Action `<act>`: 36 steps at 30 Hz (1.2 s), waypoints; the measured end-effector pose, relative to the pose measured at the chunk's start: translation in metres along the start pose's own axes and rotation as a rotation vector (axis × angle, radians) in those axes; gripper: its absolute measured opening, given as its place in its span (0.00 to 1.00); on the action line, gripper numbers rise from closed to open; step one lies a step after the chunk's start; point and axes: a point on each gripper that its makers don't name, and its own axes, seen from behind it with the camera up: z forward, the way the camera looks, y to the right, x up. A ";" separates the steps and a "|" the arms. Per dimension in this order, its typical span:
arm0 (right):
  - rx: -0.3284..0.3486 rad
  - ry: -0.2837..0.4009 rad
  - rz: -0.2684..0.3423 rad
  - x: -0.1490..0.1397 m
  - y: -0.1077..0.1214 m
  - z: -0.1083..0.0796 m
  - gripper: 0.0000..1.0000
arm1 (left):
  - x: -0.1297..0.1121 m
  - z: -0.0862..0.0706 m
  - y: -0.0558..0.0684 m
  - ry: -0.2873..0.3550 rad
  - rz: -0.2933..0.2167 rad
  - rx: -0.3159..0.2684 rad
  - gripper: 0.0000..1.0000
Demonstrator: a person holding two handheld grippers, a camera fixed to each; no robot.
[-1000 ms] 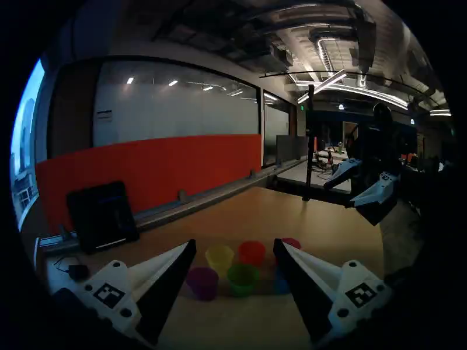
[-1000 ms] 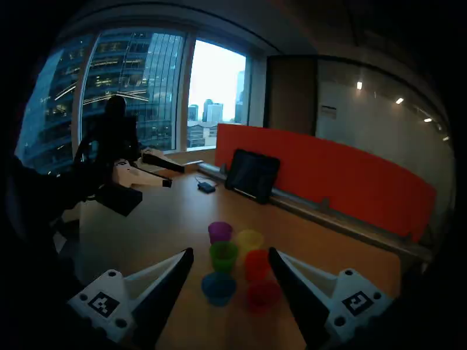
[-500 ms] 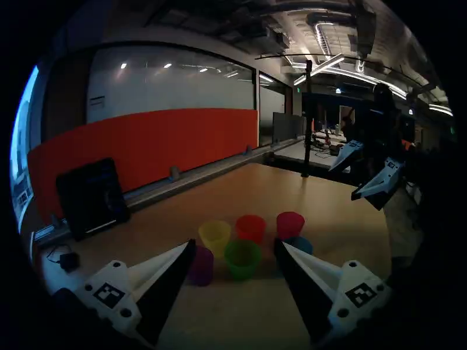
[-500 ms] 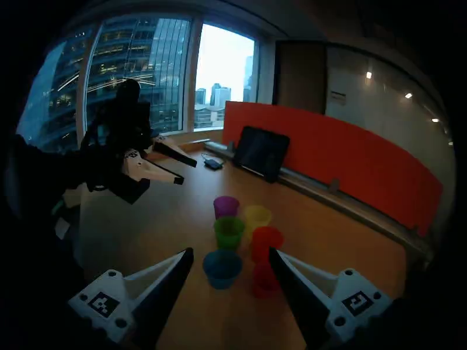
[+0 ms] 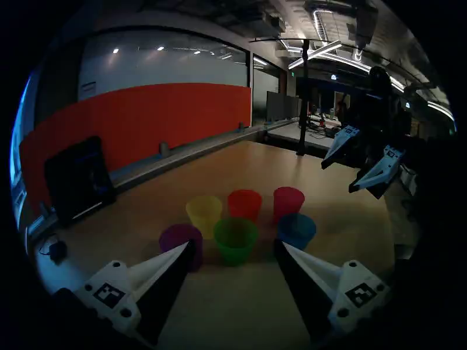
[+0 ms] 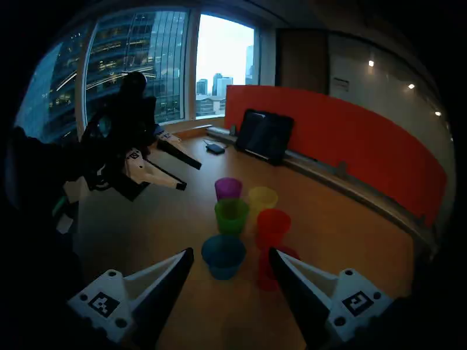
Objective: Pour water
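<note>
Several small plastic cups stand clustered on the wooden table: purple, yellow, green, orange, red and blue. My left gripper is open and empty, with its fingertips just short of the purple and blue cups. The right gripper hovers open beyond the cups. In the right gripper view, my right gripper is open and empty before the blue cup and green cup. The red cup is partly behind its right finger. The left gripper hangs open at the far left.
A dark tablet leans against the orange partition at the table's back edge, with a small adapter near it. Tall windows stand behind the person holding the grippers. The table edge runs at the right.
Both views now look down on the cups from higher, so the cluster sits farther up and shows in full. The other gripper looms a little nearer in each view.
</note>
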 end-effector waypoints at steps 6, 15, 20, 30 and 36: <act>0.006 -0.026 -0.014 -0.015 0.002 0.011 0.99 | -0.008 0.010 -0.001 -0.020 -0.008 -0.007 0.99; 0.020 -0.068 -0.046 -0.037 -0.002 0.037 0.99 | -0.018 0.025 0.002 -0.037 -0.012 -0.022 0.99; 0.031 -0.089 -0.061 -0.045 -0.005 0.052 0.99 | -0.020 0.031 0.005 -0.040 -0.015 -0.032 0.99; 0.054 -0.115 -0.070 -0.054 -0.008 0.076 0.99 | -0.021 0.035 0.008 -0.041 -0.016 -0.041 0.99; 0.065 -0.124 -0.073 -0.055 -0.010 0.089 0.99 | -0.021 0.035 0.006 -0.041 -0.014 -0.037 0.99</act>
